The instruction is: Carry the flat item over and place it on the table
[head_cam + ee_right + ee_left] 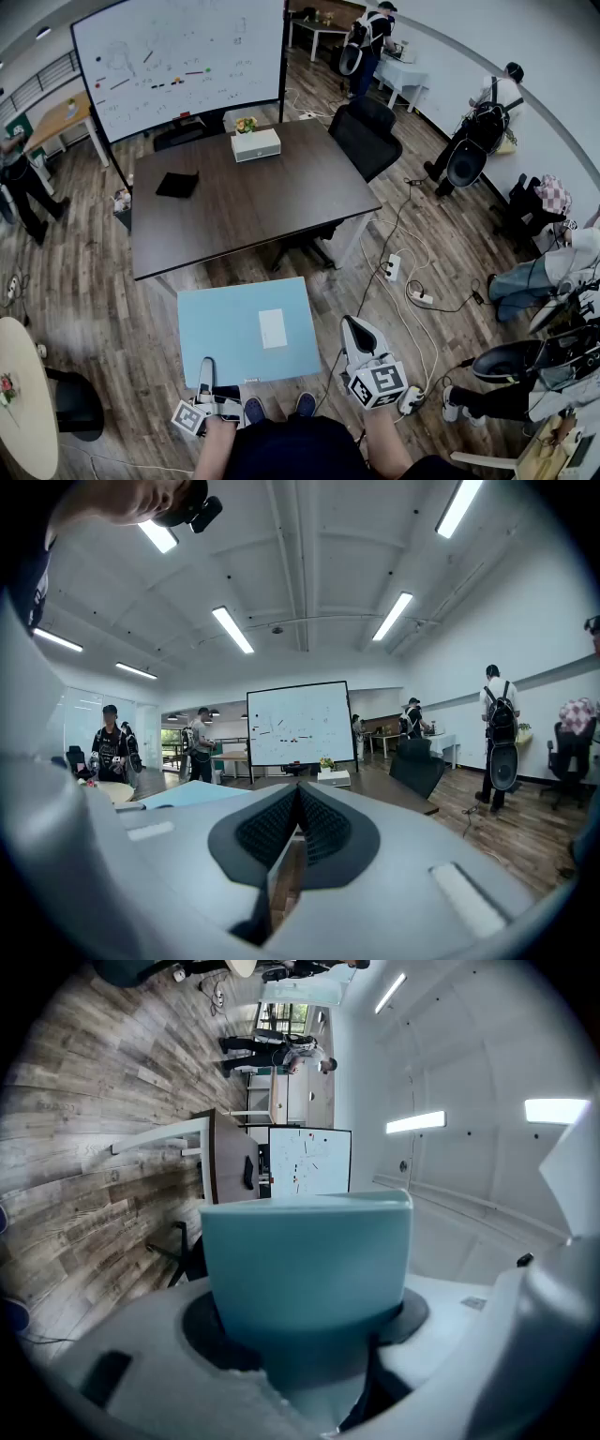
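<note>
The flat item is a light blue board (234,323) with a white label (273,328), held level above the wood floor just short of the dark brown table (244,211). My left gripper (206,373) is shut on the board's near left edge. In the left gripper view the blue board (309,1260) fills the space between the jaws of the left gripper (314,1340). My right gripper (356,336) hangs just right of the board, apart from it, shut on nothing. In the right gripper view the ribbed pads of the right gripper (298,799) meet, and the board (187,794) lies to the left.
The table bears a white box (256,143) and a black flat thing (177,184). A black office chair (366,136) stands at its right end, a whiteboard (178,56) behind it. Power strips and cables (394,267) lie on the floor at right. A round table (19,394) stands at left. People stand around.
</note>
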The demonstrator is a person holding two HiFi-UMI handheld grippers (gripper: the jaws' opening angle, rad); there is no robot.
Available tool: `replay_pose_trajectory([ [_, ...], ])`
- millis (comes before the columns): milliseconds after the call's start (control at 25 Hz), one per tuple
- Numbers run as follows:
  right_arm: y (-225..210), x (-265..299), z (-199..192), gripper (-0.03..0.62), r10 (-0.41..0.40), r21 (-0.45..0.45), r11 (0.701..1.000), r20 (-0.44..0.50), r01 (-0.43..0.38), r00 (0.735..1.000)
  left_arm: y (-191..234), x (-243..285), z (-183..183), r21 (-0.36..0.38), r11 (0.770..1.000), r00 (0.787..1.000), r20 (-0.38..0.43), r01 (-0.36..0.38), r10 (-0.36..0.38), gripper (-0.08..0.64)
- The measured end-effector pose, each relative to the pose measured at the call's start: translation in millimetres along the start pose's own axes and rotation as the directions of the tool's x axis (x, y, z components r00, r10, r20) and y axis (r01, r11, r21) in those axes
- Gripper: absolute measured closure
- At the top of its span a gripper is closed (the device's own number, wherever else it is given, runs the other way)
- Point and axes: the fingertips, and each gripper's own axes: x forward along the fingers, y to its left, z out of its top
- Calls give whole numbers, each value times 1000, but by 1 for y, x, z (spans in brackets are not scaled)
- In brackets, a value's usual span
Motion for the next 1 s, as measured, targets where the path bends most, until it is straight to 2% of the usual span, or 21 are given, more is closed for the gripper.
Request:
replay_pose_trajectory([
  [640, -2, -1, -2, 581, 38, 10, 999, -1, -38, 999, 2, -5, -9, 0, 1000, 1000, -14, -10, 10, 299],
  [1000, -24, -7, -11, 581, 15, 0, 1000, -10, -15, 1000, 4, -1, -26, 8, 1000, 1000, -17, -10, 11, 299],
])
